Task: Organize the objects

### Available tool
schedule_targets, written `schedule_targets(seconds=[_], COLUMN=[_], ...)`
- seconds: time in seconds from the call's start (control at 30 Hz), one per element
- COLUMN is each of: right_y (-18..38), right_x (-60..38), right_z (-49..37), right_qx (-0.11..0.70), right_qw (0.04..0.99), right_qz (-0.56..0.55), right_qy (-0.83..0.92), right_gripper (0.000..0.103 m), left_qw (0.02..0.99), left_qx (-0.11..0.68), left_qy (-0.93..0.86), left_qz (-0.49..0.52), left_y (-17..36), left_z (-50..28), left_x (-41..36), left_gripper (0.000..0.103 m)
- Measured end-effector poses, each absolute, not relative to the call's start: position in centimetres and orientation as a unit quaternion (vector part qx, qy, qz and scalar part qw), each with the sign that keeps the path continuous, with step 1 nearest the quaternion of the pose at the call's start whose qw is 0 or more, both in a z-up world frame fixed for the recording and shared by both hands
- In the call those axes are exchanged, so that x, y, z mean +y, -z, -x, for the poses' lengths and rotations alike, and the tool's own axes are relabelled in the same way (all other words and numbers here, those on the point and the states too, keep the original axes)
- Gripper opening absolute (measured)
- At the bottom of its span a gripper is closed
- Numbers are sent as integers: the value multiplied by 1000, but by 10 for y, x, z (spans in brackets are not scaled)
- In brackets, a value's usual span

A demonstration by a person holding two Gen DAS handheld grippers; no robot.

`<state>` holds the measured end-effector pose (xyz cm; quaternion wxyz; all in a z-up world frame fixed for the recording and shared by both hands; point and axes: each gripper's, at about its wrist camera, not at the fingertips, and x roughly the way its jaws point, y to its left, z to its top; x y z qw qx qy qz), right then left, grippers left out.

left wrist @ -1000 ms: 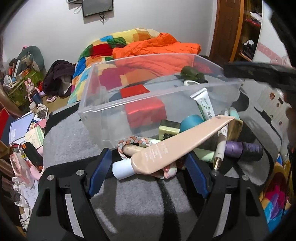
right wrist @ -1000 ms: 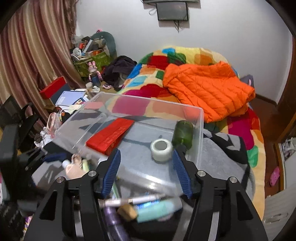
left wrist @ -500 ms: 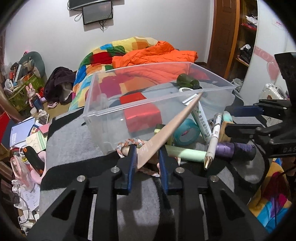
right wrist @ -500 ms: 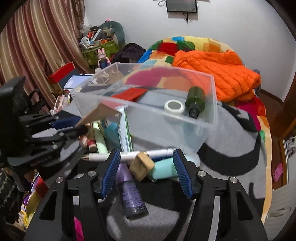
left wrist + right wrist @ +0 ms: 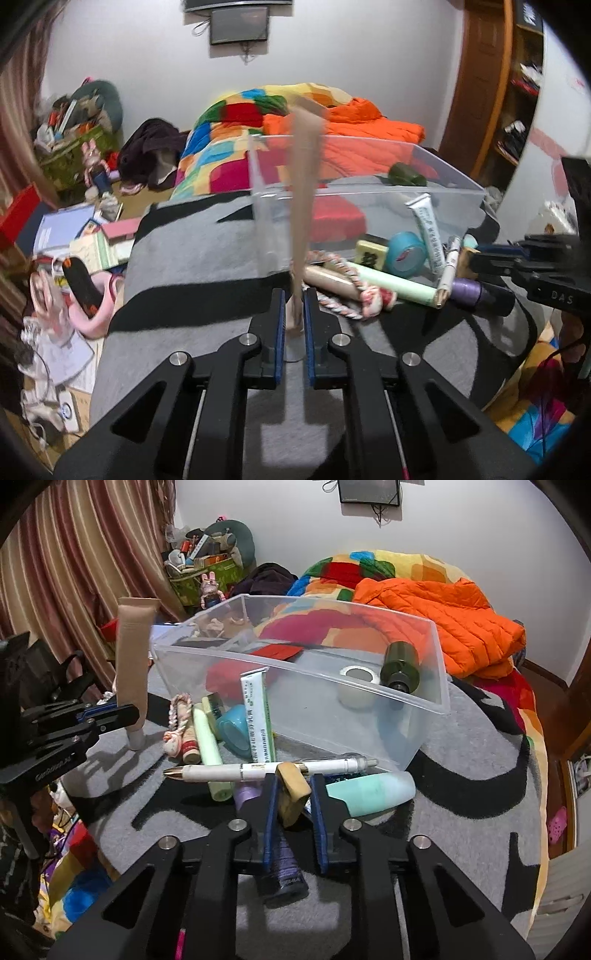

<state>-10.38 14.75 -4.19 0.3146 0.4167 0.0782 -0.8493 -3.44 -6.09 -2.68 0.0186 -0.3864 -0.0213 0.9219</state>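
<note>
My left gripper (image 5: 294,314) is shut on a beige cosmetic tube (image 5: 302,184) and holds it upright, cap down, in front of the clear plastic bin (image 5: 443,177); the tube also shows in the right wrist view (image 5: 133,664). My right gripper (image 5: 293,794) is shut on a small tan block (image 5: 292,790), in front of a white pen (image 5: 266,770) and over a purple bottle (image 5: 284,864). A red box (image 5: 275,651), a tape roll (image 5: 358,674) and a dark green bottle (image 5: 400,664) lie in the bin (image 5: 424,709).
Beside the bin on the grey and black rug (image 5: 461,812) lie a mint tube (image 5: 369,792), a green-printed white tube (image 5: 256,720), a pale green stick (image 5: 208,746), a teal tape roll (image 5: 232,731) and a braided cord (image 5: 177,720). Clutter covers the floor at left (image 5: 74,236).
My left gripper has lifted the beige tube from slanting to upright. My right gripper has closed on the tan block; it was open around it half a second ago.
</note>
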Motion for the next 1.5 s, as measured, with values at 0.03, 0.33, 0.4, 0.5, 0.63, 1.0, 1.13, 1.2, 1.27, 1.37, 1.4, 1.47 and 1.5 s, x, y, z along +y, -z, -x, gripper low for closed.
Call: schedule_targets(seconds=[0.03,0.33,0.4,0.5,0.63,1.0,1.13,1.2,1.27,1.37,1.4,1.47,1.5], right_y=[42,32,26,15,3,-17,-26,-31,-34,-34,-32,-27,-23], right_x=[148,153,155,161,166,169,166,163,158,148,146,138,135], right_z=[104,97,96,95,95,106,118,126,137,152,156,168,172], right_qx=[77,62,59,53,45,19,5,1,0,2,2,-1,-1], right_qw=[314,312,311,309,308,305,302,297,294,292,293,300,304], right_qz=[-416,-406,-400,-388,-373,-343,-333,-328,-325,-330,-333,-347,-354], right_qy=[850,857,860,867,874,888,893,897,899,898,896,888,885], right_gripper=[13,10,10,10,10,10,10,10,10,10,10,10,10], left_qw=[20,25,20,14,10,22,30,29,32,29,28,22,20], left_qx=[-30,-26,-30,-35,-43,-48,-46,-40,-36,-38,-38,-38,-40], left_qy=[-922,-921,-923,-924,-929,-953,-955,-955,-953,-947,-945,-940,-938], left_qz=[386,387,384,381,368,297,291,293,300,317,323,339,345], left_y=[27,30,30,26,14,-46,-55,-56,-55,-47,-44,-35,-31], left_z=[34,51,53,51,45,55,73,84,98,114,119,130,134], left_x=[-65,-59,-59,-61,-65,-64,-60,-56,-52,-50,-50,-51,-51], left_gripper=[9,8,6,3,3,3,3,3,3,3,3,3,3])
